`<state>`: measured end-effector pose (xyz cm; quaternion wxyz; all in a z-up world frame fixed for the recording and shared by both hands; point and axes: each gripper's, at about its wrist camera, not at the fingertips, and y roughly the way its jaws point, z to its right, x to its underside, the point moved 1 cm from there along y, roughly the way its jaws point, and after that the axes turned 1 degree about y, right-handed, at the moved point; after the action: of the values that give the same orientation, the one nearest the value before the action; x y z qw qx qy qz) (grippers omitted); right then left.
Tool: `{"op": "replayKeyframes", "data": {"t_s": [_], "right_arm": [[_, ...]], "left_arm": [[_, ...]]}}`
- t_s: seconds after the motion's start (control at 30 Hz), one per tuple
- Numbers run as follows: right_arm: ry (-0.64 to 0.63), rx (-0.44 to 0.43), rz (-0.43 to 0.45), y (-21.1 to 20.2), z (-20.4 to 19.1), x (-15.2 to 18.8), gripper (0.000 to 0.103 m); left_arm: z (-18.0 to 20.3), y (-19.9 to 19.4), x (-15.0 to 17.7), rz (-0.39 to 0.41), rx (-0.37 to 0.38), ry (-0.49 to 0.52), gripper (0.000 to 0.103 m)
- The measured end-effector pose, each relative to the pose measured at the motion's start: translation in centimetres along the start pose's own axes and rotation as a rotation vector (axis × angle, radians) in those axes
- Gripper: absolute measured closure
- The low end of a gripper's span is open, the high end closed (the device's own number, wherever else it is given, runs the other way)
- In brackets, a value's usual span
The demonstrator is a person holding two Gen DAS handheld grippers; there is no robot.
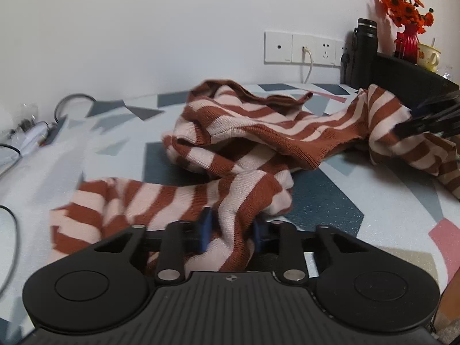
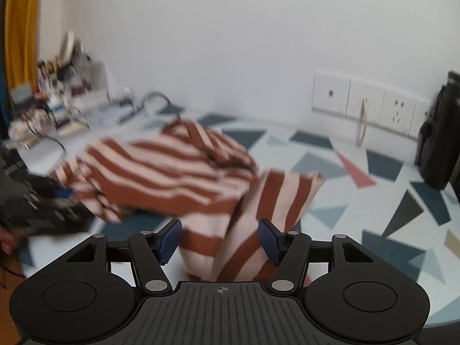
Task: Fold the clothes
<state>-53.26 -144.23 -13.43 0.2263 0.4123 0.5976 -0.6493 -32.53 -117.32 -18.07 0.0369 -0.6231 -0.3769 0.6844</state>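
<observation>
A: Between the blue pads of the left gripper, what is held?

B: A bunched part of the rust-and-cream striped knit sweater is clamped there. In the right gripper, another part is enclosed; the jaws stand wider, with cloth between them, so a grip is judged likely.

A: Where is the garment placed?

B: It is spread, rumpled, on the geometric-patterned tabletop. No fold is seen; the task is judged barely begun.

A: Is any writing legible?

B: None can be read on the black flask or white wall sockets.
</observation>
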Motion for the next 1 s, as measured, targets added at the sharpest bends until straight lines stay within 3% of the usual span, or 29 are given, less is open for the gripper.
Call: {"op": "replayKeyframes", "data": {"t_s": [0.03, 0.17, 0.27, 0.43, 0.53, 0.6, 0.63, 0.67, 0.83, 1.0], "right_arm": [[-0.005, 0.003, -0.012, 0.7, 0.1, 0.4, 0.099], [0.080, 0.051, 0.041, -0.3, 2.2, 1.6, 0.101], [0.152, 0.141, 0.106, -2.8, 5.0, 2.5, 0.101], [0.275, 0.209, 0.120, -5.7, 9.0, 4.5, 0.101], [0.258, 0.215, 0.060, -5.3, 9.1, 5.5, 0.098], [0.228, 0.245, 0.041, -4.9, 8.4, 5.8, 0.084], [0.201, 0.259, 0.054, -5.0, 7.8, 5.6, 0.071], [0.172, 0.272, 0.072, -5.1, 7.2, 5.4, 0.068], [0.020, 0.261, 0.193, -6.9, 3.5, 2.6, 0.063], [-0.097, 0.229, 0.209, -5.2, 1.5, 0.5, 0.061]], "left_arm": [[-0.2, -0.6, 0.0, 0.018, -0.026, 0.014, 0.082], [-3.2, -3.3, 0.4, 0.096, -0.111, -0.059, 0.084], [-5.7, -4.8, 0.8, 0.133, -0.169, -0.126, 0.084], [-7.5, -4.3, 2.0, 0.087, -0.184, -0.156, 0.083], [-6.5, -3.2, 2.7, 0.043, -0.193, -0.083, 0.078], [-5.8, -3.1, 2.7, 0.036, -0.187, -0.040, 0.055], [-5.5, -3.2, 2.6, 0.036, -0.182, -0.024, 0.048], [-5.2, -3.4, 2.4, 0.043, -0.176, -0.010, 0.040], [-3.8, -5.2, 0.6, 0.106, -0.214, 0.102, 0.040], [-2.9, -6.4, -1.5, 0.186, -0.170, 0.150, 0.039]]}}
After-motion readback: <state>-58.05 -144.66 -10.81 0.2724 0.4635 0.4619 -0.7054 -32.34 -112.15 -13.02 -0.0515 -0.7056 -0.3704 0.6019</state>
